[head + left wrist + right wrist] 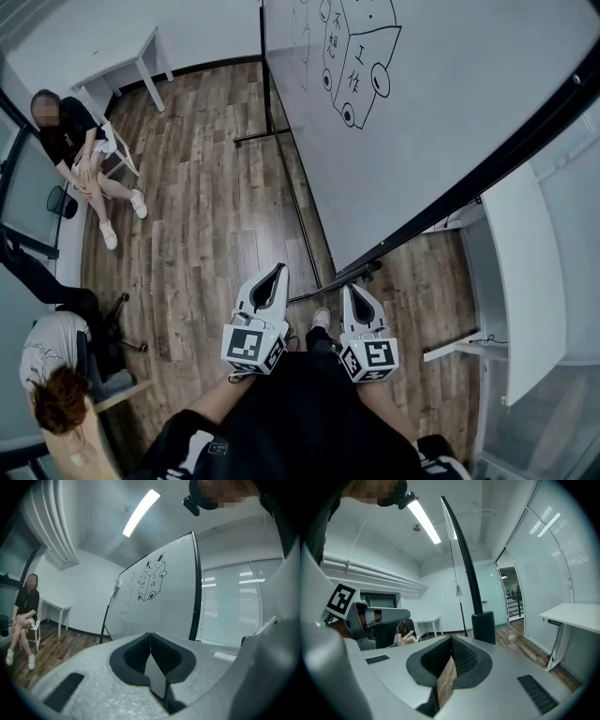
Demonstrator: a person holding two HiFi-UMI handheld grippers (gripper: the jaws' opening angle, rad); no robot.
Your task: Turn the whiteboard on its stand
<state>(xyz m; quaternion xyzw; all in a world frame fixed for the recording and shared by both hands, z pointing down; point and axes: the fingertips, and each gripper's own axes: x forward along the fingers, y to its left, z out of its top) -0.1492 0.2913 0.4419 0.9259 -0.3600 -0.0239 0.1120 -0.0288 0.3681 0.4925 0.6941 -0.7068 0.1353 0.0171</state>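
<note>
The whiteboard [450, 103] is large and black-framed, with a marker drawing near its far end. It fills the upper right of the head view, tilted on its stand. Its near post meets a black floor foot [352, 274]. My left gripper [278, 269] and right gripper [353, 289] hang side by side just short of that foot, apart from the board. Both are shut with nothing between the jaws. The left gripper view shows the board's face [159, 602] beyond the left gripper [150, 637]. In the right gripper view the board's edge [464, 555] rises from the post [483, 626], ahead of the right gripper [451, 639].
A person sits on a chair [80, 155] at the far left beside a white table [127, 61]. Another person [56, 375] is at the lower left. A white desk [525, 281] stands to the right by windows with blinds. The stand's far leg [264, 136] reaches across the wood floor.
</note>
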